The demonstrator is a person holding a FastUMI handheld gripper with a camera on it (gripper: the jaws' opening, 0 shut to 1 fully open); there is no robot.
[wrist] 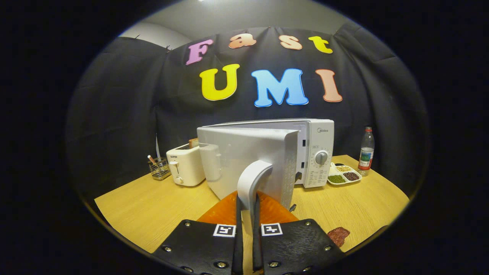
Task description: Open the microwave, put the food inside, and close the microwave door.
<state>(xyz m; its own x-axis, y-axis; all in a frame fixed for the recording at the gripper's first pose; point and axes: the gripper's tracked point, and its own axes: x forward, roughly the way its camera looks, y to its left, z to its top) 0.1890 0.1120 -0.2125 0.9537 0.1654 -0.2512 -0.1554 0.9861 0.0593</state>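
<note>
On the door handle [250, 179], tongs [247, 214] seemingly clamp; microwave [305, 152] open.

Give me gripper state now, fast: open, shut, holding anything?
Gripper: shut on the door handle of the microwave, both fingers pressed against it, door swung partly open.

Toaster [186, 165] left of microwave [313, 152]; divided dish [344, 175] and bottle [366, 149] to its right.
</note>
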